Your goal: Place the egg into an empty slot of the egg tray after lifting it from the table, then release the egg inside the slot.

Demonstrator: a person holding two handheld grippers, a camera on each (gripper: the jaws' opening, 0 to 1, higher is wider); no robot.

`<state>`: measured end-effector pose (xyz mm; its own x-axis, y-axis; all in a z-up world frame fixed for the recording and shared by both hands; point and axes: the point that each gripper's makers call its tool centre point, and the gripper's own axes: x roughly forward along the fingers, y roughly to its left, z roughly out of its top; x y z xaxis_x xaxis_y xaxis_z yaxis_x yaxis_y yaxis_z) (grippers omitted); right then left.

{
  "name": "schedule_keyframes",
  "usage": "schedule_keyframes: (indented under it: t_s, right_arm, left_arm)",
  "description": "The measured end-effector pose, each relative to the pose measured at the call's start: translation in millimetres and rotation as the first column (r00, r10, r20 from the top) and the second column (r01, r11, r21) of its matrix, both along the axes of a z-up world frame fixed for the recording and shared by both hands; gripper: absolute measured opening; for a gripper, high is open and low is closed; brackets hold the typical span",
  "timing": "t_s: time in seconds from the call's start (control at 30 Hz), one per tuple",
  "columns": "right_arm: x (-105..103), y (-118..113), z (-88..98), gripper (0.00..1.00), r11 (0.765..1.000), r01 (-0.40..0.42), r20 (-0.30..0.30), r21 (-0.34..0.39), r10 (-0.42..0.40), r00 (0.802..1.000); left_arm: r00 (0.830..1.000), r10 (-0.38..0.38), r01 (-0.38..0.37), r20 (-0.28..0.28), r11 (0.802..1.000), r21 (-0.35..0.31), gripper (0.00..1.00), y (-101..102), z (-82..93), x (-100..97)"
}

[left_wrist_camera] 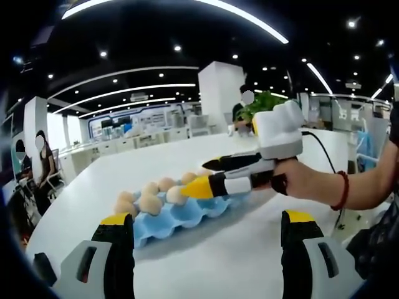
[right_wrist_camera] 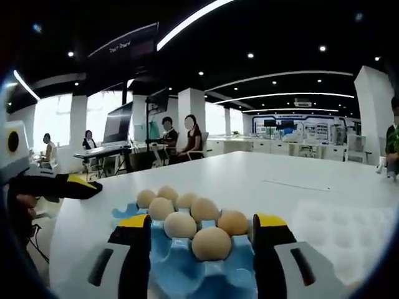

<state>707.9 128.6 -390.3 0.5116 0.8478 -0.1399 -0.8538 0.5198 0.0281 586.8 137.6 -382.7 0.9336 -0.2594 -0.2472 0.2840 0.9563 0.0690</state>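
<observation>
your left tool (left_wrist_camera: 206, 233) rides low at the near edge of the white counter (left_wrist_camera: 237, 261), jaws spread wide with nothing between them. ahead of it sits the blue egg tray (left_wrist_camera: 181, 215), tan eggs (left_wrist_camera: 149, 202) bunched at its left end and bare cups toward the right. your right tool (left_wrist_camera: 209, 177) reaches in from the right over the tray's far side, yellow tips apart; from here you cannot tell whether anything sits in them. in the right gripper view the left tool (right_wrist_camera: 87, 187) pokes in at the left edge, then the right tool (right_wrist_camera: 202, 249) straddles the egg tray (right_wrist_camera: 168, 268), jaws parted and not clamping, with the nearest egg (right_wrist_camera: 211, 243) resting in a cup between them and the other eggs (right_wrist_camera: 168, 208) just behind. further right, a pale second tray (right_wrist_camera: 349, 227) lies on the counter (right_wrist_camera: 268, 180). no loose egg shows on the counter, so the step looks like the release, or just past it. next move, by that reading: lift the right tool straight up, keeping both tips off the neighbouring shells.
</observation>
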Motion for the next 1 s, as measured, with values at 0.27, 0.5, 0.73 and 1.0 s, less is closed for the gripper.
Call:
schedule_keyframes:
  t_s: [0.27, 0.5, 0.73, 1.0]
  right_arm:
    - [-3, -9, -6.3, 0.86, 1.0, -0.005, -0.018, -0.029, 0.004, 1.0]
    - [-11, -15, 13.3, 0.87, 0.999, -0.006, 0.041, -0.04, 0.007, 0.999]
    - [-10, -26, 15.8, 0.87, 0.999, 0.002, 0.034, -0.052, -0.001, 0.999]
    - [-3, -49, 7.2, 0.87, 0.997, 0.041, 0.008, -0.071, -0.041, 0.999]
  left_arm:
    - [1.0, -0.002, 0.002, 0.004, 1.0, -0.017, 1.0, -3, 0.5, -0.1]
    - [1.0, -0.003, 0.003, 0.012, 1.0, -0.024, 1.0, -5, 3.2, -0.1]
    - [1.0, -0.008, 0.008, 0.011, 1.0, -0.021, 1.0, -10, 2.4, -1.9]
    - [1.0, -0.013, 0.013, 0.009, 1.0, -0.014, 1.0, -13, 1.6, -3.2]
